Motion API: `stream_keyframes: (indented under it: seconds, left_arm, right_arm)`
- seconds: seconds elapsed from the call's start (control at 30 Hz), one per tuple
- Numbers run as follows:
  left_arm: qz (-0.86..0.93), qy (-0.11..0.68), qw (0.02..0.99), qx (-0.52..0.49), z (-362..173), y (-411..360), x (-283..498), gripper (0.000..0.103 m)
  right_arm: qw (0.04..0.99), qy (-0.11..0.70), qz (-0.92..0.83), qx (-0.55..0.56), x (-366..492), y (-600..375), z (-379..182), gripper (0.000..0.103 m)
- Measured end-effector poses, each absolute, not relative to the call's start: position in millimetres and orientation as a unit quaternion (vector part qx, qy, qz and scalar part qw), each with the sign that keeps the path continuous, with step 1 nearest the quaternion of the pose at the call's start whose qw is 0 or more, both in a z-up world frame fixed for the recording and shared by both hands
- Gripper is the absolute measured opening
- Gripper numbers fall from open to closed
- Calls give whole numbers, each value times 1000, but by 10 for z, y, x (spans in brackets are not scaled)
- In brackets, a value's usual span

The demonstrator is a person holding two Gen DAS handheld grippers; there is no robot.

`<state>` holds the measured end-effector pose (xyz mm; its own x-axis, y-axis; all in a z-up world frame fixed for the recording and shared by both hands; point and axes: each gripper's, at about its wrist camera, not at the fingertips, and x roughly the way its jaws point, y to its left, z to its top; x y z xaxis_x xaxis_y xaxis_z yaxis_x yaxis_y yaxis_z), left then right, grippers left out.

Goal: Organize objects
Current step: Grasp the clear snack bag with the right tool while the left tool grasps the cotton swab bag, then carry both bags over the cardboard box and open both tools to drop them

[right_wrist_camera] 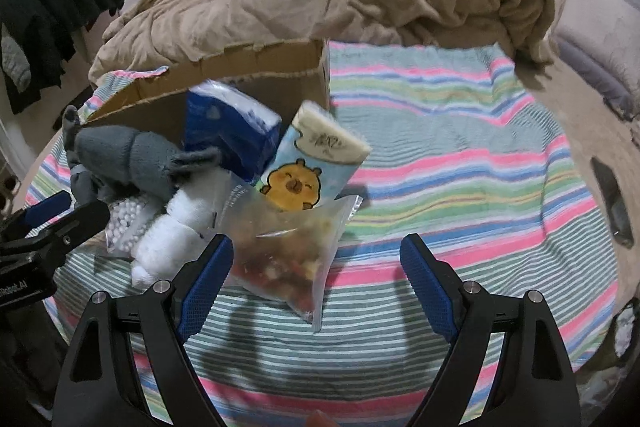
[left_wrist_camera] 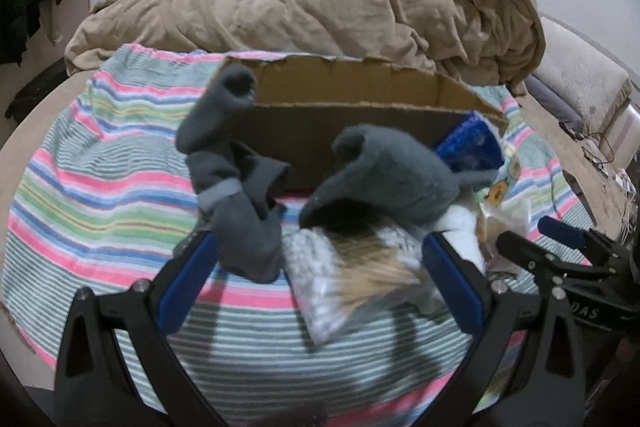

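Holding both grippers wide and empty, I had the left gripper (left_wrist_camera: 320, 279) around a clear bead bag (left_wrist_camera: 340, 275) beside grey socks (left_wrist_camera: 240, 211), and the right gripper (right_wrist_camera: 316, 283) at a snack bag (right_wrist_camera: 288, 251). All lay just before the cardboard box (right_wrist_camera: 256, 75) on the striped blanket (right_wrist_camera: 460, 155).

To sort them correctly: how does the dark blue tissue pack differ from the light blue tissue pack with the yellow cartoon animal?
The dark blue tissue pack is plain; the light blue tissue pack with the yellow cartoon animal is paler, printed and flatter-looking. Both lean by the cardboard box.
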<state>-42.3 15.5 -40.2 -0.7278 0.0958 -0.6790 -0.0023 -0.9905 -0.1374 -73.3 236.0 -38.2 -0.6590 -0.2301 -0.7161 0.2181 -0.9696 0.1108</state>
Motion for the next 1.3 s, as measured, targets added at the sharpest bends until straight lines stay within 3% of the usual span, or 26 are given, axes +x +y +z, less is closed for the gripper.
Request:
stream_keyframes:
  seconds: [0.17, 0.23, 0.3, 0.4, 0.43, 0.57, 1.3]
  left_arm:
    - [910, -73, 55, -406, -574, 223, -520, 102]
    - [907, -77, 66, -410, -598, 232, -521, 101]
    - [907, -76, 76, -408, -611, 252, -517, 101]
    - [908, -70, 86, -403, -590, 286, -487, 84]
    - [908, -67, 91, -403, -581, 297, -472, 75]
    - [909, -61, 99, -400, -531, 335, -402, 65]
    - [939, -103, 128, -301, 211, 81, 40, 63]
  right_arm:
    - [154, -26, -903, 399, -773, 2339, -434, 88]
    - [175, -35, -896, 406, -780, 2311, -450, 71]
    - [187, -33, -892, 411, -764, 2269, -464, 68]
    - [190, -27, -893, 406, -741, 2255, -442, 66]
    - [192, -29, -893, 407, -739, 2269, -436, 61]
    - [193, -31, -893, 406, -721, 2307, -412, 58]
    - [195, -60, -923, 326, -513, 2557, 99, 55]
